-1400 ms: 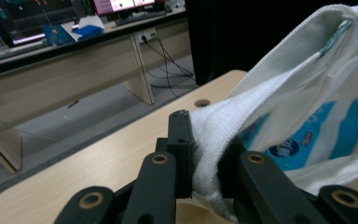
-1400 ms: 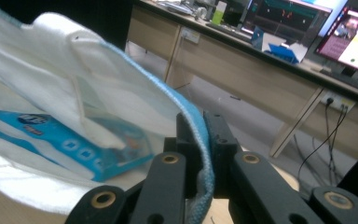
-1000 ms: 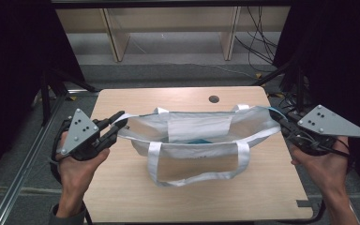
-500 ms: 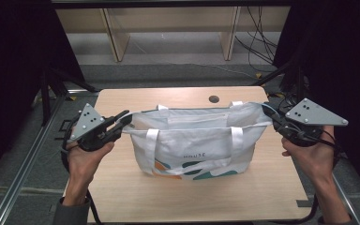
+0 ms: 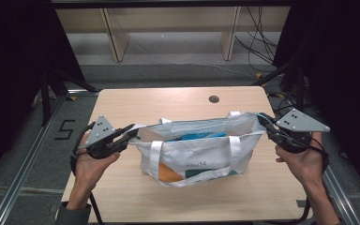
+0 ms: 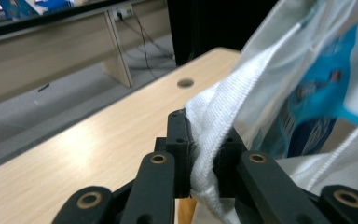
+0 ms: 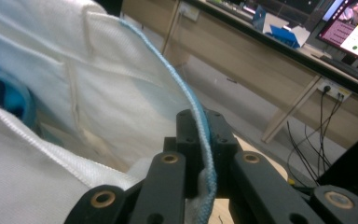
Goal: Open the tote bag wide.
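Dark room, pale wooden table (image 5: 122, 187) with a round cable hole (image 5: 213, 99) near its far edge; wooden desk legs and cables on the floor beyond.

Bag (image 5: 197, 154): white woven tote with white strap handles, standing roughly mid-table and stretched wide between the two grippers. Printed colour patches (orange, teal) on its near face. Mouth open upward; something blue sits inside (image 5: 194, 136), seen also through the opening in the left gripper view (image 6: 307, 107).

Left gripper (image 5: 130, 135): jaws pressed together on the bag's left rim, white woven edge pinched between them (image 6: 200, 154). Right gripper (image 5: 261, 120): jaws likewise closed on the right rim, a blue-stitched hem running through the pinch (image 7: 205, 149). Each is held in a hand, left hand (image 5: 91, 164) and right hand (image 5: 304, 161), at the table's sides.

Progress, as judged: both rim grips are made and the bag is pulled taut and upright with contents in. What is left looks like setting it down steady or shifting it, then releasing both edges. No slack at either pinch.
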{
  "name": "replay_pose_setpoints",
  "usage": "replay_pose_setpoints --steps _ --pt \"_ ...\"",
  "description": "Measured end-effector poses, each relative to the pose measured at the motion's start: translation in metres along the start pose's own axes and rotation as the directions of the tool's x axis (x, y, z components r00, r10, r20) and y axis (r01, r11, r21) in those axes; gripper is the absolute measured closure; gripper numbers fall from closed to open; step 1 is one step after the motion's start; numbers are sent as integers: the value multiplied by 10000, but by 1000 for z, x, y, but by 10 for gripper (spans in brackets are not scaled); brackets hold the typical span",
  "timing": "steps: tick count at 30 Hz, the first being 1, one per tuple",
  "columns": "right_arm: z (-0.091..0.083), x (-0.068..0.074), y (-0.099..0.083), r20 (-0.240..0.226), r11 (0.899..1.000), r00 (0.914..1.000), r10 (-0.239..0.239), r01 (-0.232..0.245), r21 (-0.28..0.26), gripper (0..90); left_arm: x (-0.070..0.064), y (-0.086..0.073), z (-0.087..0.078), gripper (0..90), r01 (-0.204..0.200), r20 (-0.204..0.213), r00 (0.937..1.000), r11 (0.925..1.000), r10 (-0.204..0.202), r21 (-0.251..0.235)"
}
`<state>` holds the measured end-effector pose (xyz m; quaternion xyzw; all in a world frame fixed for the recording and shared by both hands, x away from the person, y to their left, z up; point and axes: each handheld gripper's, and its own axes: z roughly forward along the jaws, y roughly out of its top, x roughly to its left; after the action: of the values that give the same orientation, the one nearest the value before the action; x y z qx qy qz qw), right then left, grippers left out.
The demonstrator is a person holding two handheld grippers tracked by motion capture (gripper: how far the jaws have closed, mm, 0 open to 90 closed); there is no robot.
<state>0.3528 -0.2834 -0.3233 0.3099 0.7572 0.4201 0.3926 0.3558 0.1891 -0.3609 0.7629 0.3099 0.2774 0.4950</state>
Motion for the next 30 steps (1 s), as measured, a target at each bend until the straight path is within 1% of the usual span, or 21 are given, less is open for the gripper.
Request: replay_pose_setpoints --steps 1,2,3,5,8,9,11,12,14,16,17,18,19,20,21,23,24,25,27,29,30 --pt "3 0 -3 -47 9999 10000 -72 73 132 860 1 -4 4 799 -32 -27 10000 9998 33 190" --pt "7 1 -6 -96 9998 9999 -43 45 189 860 2 -9 9 798 143 10 9999 9994 -143 325" --pt "11 2 -9 -145 9997 9999 -5 9 254 859 5 -14 13 795 64 132 9999 9995 -68 305" --pt "16 3 -14 -222 9991 9996 168 -159 382 857 11 -22 19 794 349 340 9988 9989 -360 329" --pt "27 5 -19 -357 9982 9993 116 -94 589 855 11 -32 28 793 399 495 9978 9967 -434 700" --pt "31 6 -21 -425 9975 9991 3 27 710 855 10 -35 30 792 648 688 9951 9946 -705 807" --pt "36 7 -24 -520 9972 9985 161 -122 732 854 12 -37 30 791 757 757 9938 9939 -818 797" --pt "37 7 -26 -586 9968 9979 261 -215 765 853 15 -39 30 791 903 986 9904 9935 -969 700" --pt "39 9 -28 -771 9950 9959 469 -397 922 853 13 -41 30 790 761 943 9920 9937 -838 825" --pt "40 11 -29 -714 9957 9970 306 -242 889 853 8 -44 34 789 278 918 9950 9922 -391 1216" --pt "42 12 -30 -775 9956 9967 232 -161 919 853 3 -49 38 789 63 912 9956 9876 -208 1569" --pt "45 14 -32 -818 9954 9964 226 -148 947 853 3 -49 38 789 63 912 9956 9876 -208 1569" --pt "45 14 -32 -818 9954 9964 226 -148 947 853 0 -56 43 789 -297 973 9952 9798 106 1980" --pt "48 17 -34 -964 9935 9951 230 -120 1131 853 -3 -62 47 789 -408 1115 9936 9716 150 2333" --pt "51 18 -35 -969 9936 9952 164 -53 1131 853 -5 -69 52 790 -174 1147 9933 9689 -114 2470" --pt "57 24 -39 -1082 9917 9940 189 -48 1283 853 -5 -80 62 795 -411 1183 9929 9608 88 2743" --pt "60 27 -41 -1270 9893 9916 262 -75 1458 853 -8 -88 69 796 -74 1174 9926 9535 -295 3014" --pt "65 30 -45 -1396 9868 9901 125 103 1617 853 -7 -89 71 798 -312 1280 9917 9511 -88 3073" --pt "71 33 -50 -1425 9868 9897 166 67 1619 852 -8 -90 74 802 -365 1269 9919 9470 -45 3192" --pt "74 34 -56 -1547 9812 9870 435 -131 1927 852 -10 -89 76 805 -163 1188 9926 9459 -236 3240" --pt "76 35 -60 -1634 9758 9842 677 -312 2164 852 -10 -89 77 806 -320 1219 9925 9467 -77 3206"
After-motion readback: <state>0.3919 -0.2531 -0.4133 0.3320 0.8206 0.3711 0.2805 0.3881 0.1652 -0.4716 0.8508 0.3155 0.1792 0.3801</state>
